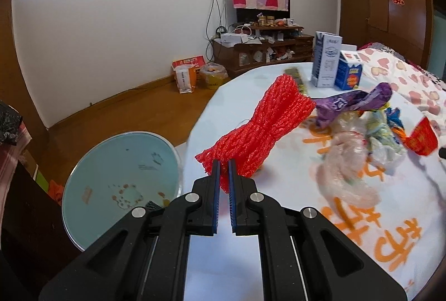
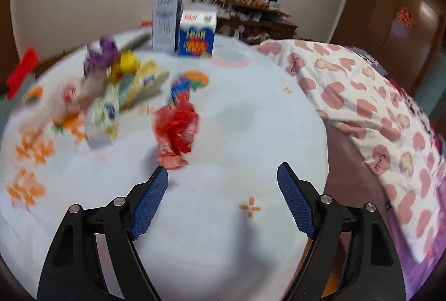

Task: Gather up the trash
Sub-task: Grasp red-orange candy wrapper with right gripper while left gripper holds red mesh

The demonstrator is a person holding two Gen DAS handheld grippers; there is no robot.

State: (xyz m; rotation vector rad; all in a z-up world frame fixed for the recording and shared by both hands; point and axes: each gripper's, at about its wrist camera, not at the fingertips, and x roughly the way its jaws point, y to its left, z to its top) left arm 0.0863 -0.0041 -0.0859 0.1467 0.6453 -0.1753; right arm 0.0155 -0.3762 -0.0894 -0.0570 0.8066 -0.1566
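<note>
**Red net pinched, right jaws wide**

Round table (image 1: 245,95) in a white printed cloth holds our trash pile. Our left gripper (image 1: 224,175) has its jaws closed on the red foam net (image 1: 267,122), near the table's edge beside the bin (image 1: 120,181). Our right gripper (image 2: 223,178) is spread wide, empty, just beside a crumpled red wrapper (image 2: 177,131).

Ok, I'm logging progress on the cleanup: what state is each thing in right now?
Left gripper: shut on red foam net.
Red foam net: held at one end.
Right gripper: open, holding nothing.
Red wrapper: crumpled, on table.
Bin: open, a few scraps inside.
Two cartons: upright.
</note>
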